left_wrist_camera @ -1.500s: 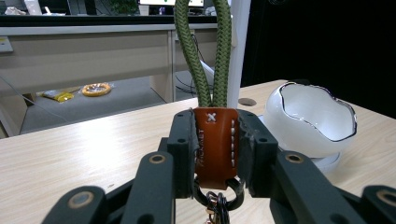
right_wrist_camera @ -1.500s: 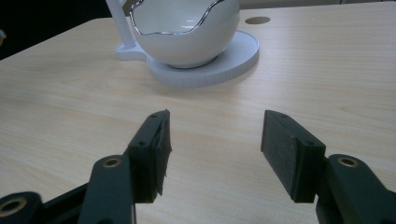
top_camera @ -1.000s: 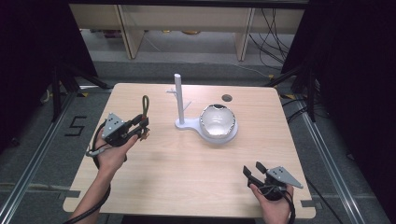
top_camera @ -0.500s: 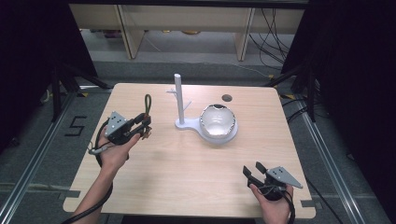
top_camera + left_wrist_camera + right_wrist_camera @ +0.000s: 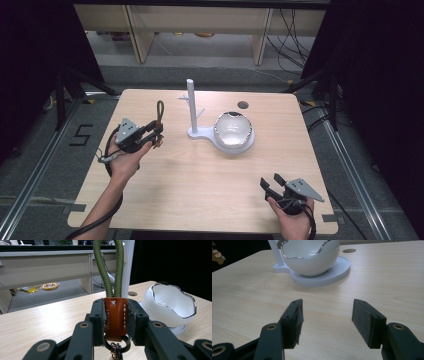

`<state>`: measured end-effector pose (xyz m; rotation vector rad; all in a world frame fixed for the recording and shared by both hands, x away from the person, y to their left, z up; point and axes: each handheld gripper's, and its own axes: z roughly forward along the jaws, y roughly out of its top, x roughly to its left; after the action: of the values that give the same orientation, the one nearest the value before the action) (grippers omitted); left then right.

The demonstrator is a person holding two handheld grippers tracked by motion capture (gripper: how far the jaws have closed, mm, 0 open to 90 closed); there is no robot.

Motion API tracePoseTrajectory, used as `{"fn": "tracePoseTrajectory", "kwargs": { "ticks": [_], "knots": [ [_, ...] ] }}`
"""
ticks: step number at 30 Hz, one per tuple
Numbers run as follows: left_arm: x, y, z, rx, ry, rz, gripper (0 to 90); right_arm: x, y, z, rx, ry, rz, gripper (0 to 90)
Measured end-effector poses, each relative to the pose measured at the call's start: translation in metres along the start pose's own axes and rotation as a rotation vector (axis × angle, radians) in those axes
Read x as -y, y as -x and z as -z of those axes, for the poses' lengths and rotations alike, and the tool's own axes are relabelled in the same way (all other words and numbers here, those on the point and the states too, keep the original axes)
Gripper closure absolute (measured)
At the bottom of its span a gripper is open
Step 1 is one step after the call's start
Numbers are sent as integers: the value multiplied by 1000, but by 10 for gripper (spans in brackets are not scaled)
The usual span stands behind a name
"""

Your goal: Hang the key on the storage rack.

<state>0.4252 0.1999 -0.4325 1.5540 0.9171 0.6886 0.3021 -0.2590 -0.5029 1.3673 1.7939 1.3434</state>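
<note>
Pale wood, the table (image 5: 200, 175) spreads out in front of us as seen from the high view. Nearest to us, at its front right corner, our right gripper (image 5: 270, 184) rests low over the wood with its two black jaws standing well apart and nothing between them; the right gripper view looks along those jaws (image 5: 325, 315) across bare tabletop. Farther in on the left side, our left gripper (image 5: 156, 134) is held above the table, and its jaws are clamped on a key strap (image 5: 159, 120). In the left gripper view the pads press on either side of the strap's brown leather tab (image 5: 115, 317), which has white stitching; a loop of olive green cord (image 5: 110, 267) rises upright from the tab, and a dark metal ring (image 5: 117, 345) hangs below it. Beyond the strap, near the middle of the table, stands a white stand with an upright post (image 5: 191, 105) and a round base. On that base, just right of the post, sits a white bowl (image 5: 233, 131) shaped like a cracked eggshell, with a wavy silver rim. Behind it, near the far edge, is a small dark round hole (image 5: 243, 105) in the tabletop.
</note>
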Motion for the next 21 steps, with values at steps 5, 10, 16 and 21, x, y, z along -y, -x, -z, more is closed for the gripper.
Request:
{"fn": "tracePoseTrajectory", "kwargs": {
  "ticks": [5,10,16,21],
  "knots": [
    [-1,1,-4,1,-2,-6,684,0,0,0,3,-1,0,431],
    [-4,2,-7,4,-1,-11,684,0,1,0,4,1,4,431],
    [-7,4,-12,10,-2,-19,684,0,-2,1,0,-9,-35,431],
    [-9,6,-15,14,-5,-24,684,0,-2,1,3,-10,-34,430]
  ]
}}
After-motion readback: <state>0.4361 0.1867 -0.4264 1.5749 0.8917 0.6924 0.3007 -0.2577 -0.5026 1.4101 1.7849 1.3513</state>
